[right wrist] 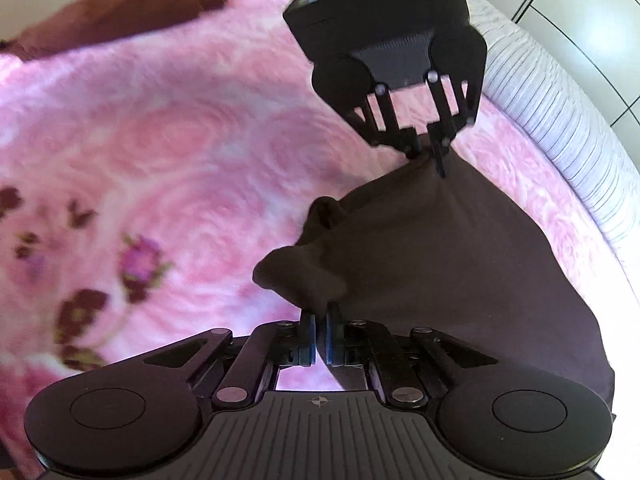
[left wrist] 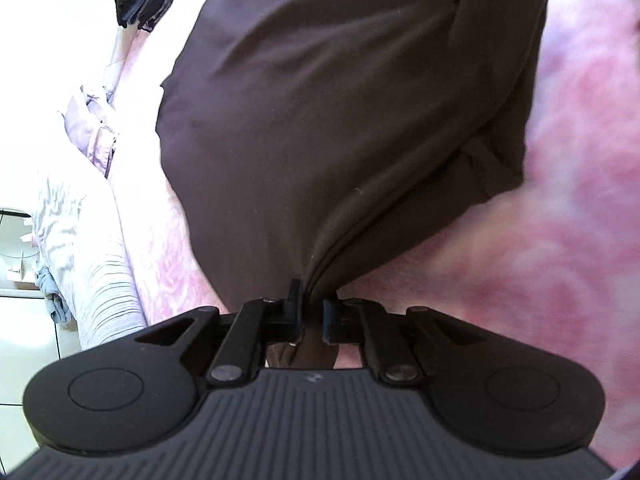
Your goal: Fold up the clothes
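Left wrist view: we are pinching the brown garment [left wrist: 320,120] with the left gripper [left wrist: 311,308]. Our right gripper [right wrist: 320,332] is gripping another corner over the pink blanket [right wrist: 180,152]

Both views are bright with daylight. In the left wrist view the upper left is overexposed, almost pure white, and the pink blanket [left wrist: 580,160] looks washed out and soft at the right. The dark brown garment [left wrist: 340,100] shows few details, only weak folds. In the right wrist view the flower pattern at the left is blurred, and the striped bed edge [right wrist: 560,112] curves strongly from the fisheye lens. The corners are dark in both views
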A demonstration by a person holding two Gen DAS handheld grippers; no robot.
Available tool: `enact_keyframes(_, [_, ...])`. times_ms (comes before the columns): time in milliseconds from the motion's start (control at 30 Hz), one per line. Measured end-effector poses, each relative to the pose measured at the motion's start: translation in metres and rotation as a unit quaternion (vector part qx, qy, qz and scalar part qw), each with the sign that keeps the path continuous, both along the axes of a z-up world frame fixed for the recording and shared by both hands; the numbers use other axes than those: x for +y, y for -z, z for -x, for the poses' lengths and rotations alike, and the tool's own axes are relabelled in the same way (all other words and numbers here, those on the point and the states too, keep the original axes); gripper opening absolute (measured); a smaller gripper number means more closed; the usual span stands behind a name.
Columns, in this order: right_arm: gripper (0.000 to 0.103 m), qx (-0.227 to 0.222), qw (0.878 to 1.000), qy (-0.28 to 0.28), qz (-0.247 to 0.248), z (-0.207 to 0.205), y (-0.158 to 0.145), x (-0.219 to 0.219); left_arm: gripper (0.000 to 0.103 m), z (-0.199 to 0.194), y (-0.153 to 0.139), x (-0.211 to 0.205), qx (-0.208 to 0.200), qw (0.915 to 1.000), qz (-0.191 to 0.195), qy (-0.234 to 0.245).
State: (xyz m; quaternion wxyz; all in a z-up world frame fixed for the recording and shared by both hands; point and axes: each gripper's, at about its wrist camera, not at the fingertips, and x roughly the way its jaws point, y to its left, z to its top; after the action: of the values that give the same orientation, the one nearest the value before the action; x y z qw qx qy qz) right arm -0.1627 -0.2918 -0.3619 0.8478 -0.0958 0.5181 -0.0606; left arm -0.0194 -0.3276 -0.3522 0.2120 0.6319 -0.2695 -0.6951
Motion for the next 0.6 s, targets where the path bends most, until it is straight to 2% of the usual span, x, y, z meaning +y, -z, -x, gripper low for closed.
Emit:
enact_keyframes(167, [0.003,-0.026,0.998,0.003,-0.051,0.013,-0.022,0.028,0.006,0.003,-0.029,0.03,-0.013,0.9989,-0.045,-0.004])
enact_keyframes(267, [0.003,-0.068,0.993,0.041,-0.082,0.023,-0.045,0.023,0.006,0.011,-0.052,0.014,-0.014,0.9977,-0.062,-0.022])
enact_keyframes(367, [0.003,-0.13,0.979,0.107,-0.115,0.044,-0.075,-0.002,0.006,0.024,-0.087,-0.022,-0.001,0.9963,-0.069,-0.052])
enact_keyframes(433, [0.003,-0.174,0.964,0.153,-0.132,0.066,-0.095,-0.023,0.007,0.039,-0.111,-0.054,0.006,0.9948,-0.075,-0.069])
enact_keyframes(467, [0.003,-0.2,0.951,0.186,-0.147,0.079,-0.104,-0.036,0.007,0.049,-0.125,-0.074,0.012,0.9943,-0.076,-0.074])
enact_keyframes(600, [0.003,-0.283,0.883,0.319,-0.197,0.145,-0.121,-0.09,0.007,0.101,-0.155,-0.153,0.02,0.9924,-0.092,-0.08])
